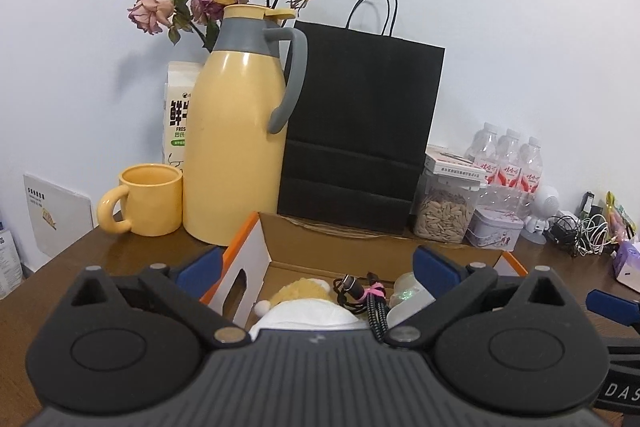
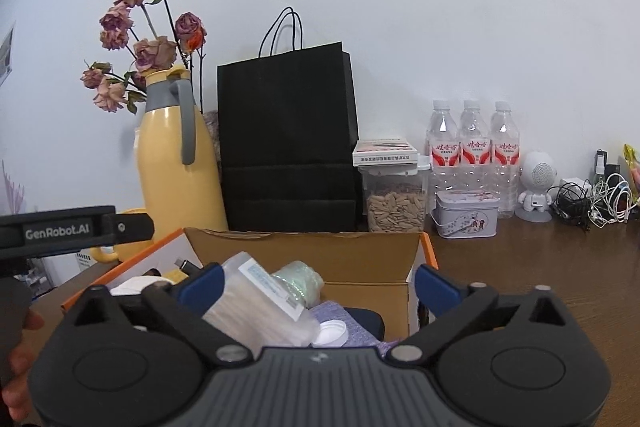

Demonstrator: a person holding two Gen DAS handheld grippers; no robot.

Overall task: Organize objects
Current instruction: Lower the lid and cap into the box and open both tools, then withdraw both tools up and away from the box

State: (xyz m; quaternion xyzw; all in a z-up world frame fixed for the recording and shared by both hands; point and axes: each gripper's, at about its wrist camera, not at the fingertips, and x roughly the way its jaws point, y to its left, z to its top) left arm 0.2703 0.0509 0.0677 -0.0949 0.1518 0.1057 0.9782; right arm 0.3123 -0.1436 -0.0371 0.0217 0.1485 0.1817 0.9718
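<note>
Tongs (image 2: pixel 318 281) wide above box rim (image 2: pixel 304 235)

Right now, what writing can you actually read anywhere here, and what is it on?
"GenRobot.AI": left tongs, on the black body at the left edge of the right wrist view.
"DAS", cut off: black strap.
"FRES", cut off: milk carton.
Water bottles' red labels, white box: too blurred.

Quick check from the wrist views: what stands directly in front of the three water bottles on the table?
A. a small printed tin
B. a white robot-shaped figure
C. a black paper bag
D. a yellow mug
A: in the right wrist view the small printed tin sits on the table just in front of the water bottles; the white figure stands off to their right.
</note>
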